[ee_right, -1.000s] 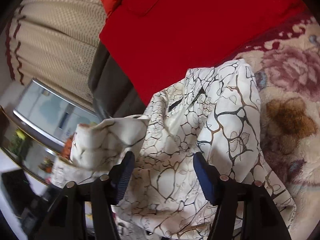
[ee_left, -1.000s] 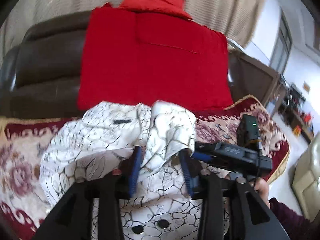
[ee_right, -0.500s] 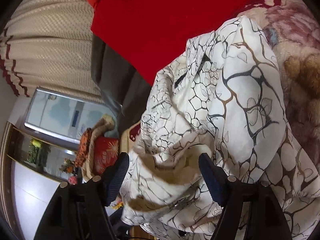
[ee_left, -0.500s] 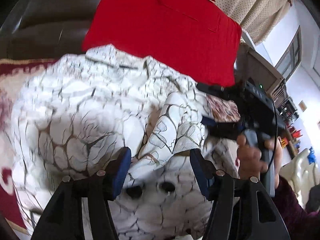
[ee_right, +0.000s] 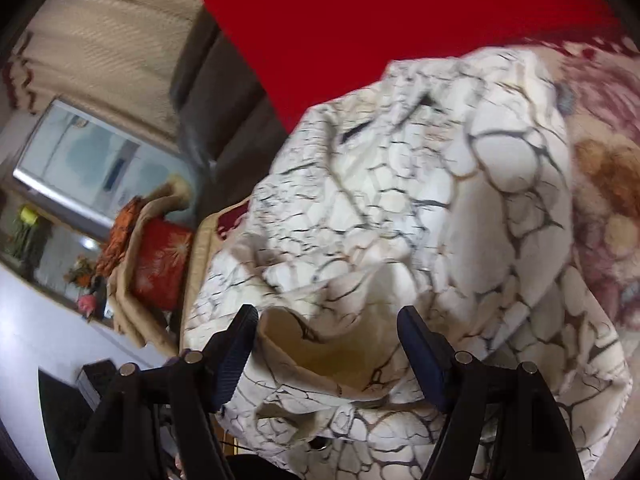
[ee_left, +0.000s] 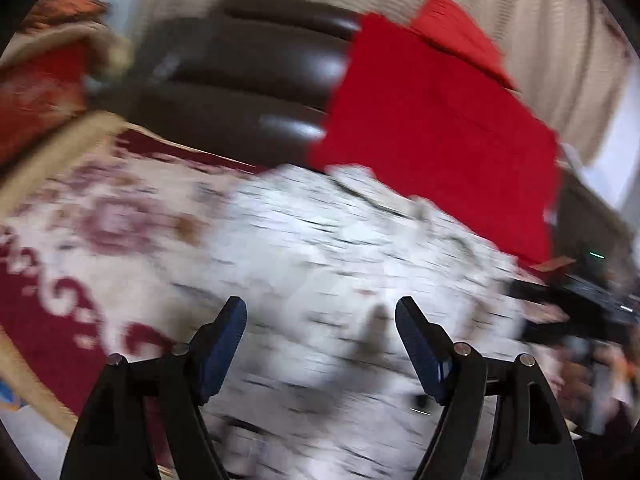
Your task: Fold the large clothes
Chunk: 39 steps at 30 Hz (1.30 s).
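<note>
- One large garment, a white shirt with a dark crackle print (ee_right: 420,208), lies bunched on a floral blanket (ee_left: 120,216) in front of a red cloth (ee_left: 432,120) draped over a dark sofa (ee_left: 248,80).
- Left gripper (ee_left: 320,320): jaws opening, wide, over the blurred shirt; nothing pinched.
- Right gripper (ee_right: 326,328): jaws wide, a loose fold of shirt rising between them, pads not pressing it.
- Progress, as I judge it: early; the shirt looks crumpled, no neat fold visible. Flattening and folding remain.
</note>
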Each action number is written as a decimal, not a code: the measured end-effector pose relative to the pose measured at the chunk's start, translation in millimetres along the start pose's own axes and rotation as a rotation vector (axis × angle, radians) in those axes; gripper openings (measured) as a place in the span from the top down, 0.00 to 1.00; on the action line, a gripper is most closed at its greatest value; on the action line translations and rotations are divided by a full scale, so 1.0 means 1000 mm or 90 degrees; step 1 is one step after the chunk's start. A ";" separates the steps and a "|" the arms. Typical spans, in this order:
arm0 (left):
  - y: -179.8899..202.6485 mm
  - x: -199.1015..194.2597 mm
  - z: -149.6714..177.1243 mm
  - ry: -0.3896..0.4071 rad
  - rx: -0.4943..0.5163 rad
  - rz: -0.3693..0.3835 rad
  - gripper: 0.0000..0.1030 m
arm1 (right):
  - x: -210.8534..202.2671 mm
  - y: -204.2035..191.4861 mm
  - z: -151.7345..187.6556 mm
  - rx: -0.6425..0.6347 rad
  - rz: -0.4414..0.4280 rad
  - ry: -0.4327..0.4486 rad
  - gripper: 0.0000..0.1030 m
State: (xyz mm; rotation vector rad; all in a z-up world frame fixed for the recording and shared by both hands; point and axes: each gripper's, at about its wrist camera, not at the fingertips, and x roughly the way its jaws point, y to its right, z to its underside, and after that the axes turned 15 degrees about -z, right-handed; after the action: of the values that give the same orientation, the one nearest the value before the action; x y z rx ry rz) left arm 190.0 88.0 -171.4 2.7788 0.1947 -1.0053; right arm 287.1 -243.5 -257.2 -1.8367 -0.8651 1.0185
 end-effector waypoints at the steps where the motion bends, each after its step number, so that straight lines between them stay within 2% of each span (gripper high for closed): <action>1: -0.002 0.006 0.001 -0.008 -0.002 -0.028 0.24 | -0.001 0.004 -0.001 0.012 -0.006 0.001 0.27; 3: -0.003 0.020 0.002 -0.035 -0.003 -0.052 0.24 | -0.004 0.006 -0.001 0.027 -0.021 0.005 0.27; 5: 0.001 0.034 0.006 -0.074 0.027 -0.075 0.24 | -0.005 0.002 0.002 0.012 -0.033 0.001 0.27; 8: 0.007 0.044 0.012 -0.094 0.056 -0.102 0.24 | 0.005 -0.022 0.014 -0.062 -0.035 -0.069 0.27; 11: 0.008 0.044 0.016 -0.096 0.066 -0.104 0.24 | 0.014 -0.048 0.041 -0.170 0.023 -0.151 0.27; 13: 0.006 0.044 0.021 -0.105 0.080 -0.109 0.24 | 0.012 -0.053 0.056 -0.187 0.006 -0.185 0.27; 15: 0.007 0.046 0.025 -0.117 0.094 -0.112 0.24 | 0.003 -0.053 0.063 -0.182 -0.010 -0.193 0.27; 18: 0.005 0.043 0.026 -0.118 0.099 -0.104 0.24 | -0.020 -0.045 0.058 -0.157 -0.003 -0.152 0.27; 23: 0.008 0.041 0.030 -0.115 0.123 -0.104 0.24 | -0.051 -0.014 0.031 -0.021 -0.064 -0.009 0.27; 25: 0.009 0.040 0.030 -0.113 0.130 -0.106 0.24 | -0.044 -0.004 0.025 0.028 -0.090 0.016 0.27; 28: 0.007 0.040 0.030 -0.114 0.128 -0.102 0.24 | -0.023 0.007 0.017 0.072 -0.112 0.011 0.27; 30: 0.007 0.040 0.030 -0.115 0.128 -0.100 0.24 | -0.010 0.010 0.013 0.078 -0.109 0.010 0.32; 31: 0.007 0.039 0.030 -0.115 0.127 -0.098 0.24 | -0.001 0.010 0.013 0.071 -0.091 0.006 0.52; 32: 0.006 0.039 0.030 -0.114 0.125 -0.097 0.24 | 0.006 0.007 0.010 0.059 -0.078 -0.004 0.81; 34: 0.004 0.035 0.028 -0.108 0.114 -0.091 0.24 | 0.017 -0.003 0.005 0.024 -0.038 -0.017 0.92; 36: 0.001 0.030 0.024 -0.089 0.098 -0.086 0.24 | 0.018 -0.020 -0.003 -0.023 -0.021 -0.002 0.94; 39: -0.006 0.018 0.017 -0.043 0.057 -0.082 0.24 | 0.000 -0.068 -0.015 -0.109 -0.050 0.053 0.95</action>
State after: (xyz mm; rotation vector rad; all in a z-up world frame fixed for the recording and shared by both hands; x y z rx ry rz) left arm 192.5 91.3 -196.4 2.8380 0.3302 -1.1640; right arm 289.2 -220.6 -191.7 -1.9572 -0.9918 0.8336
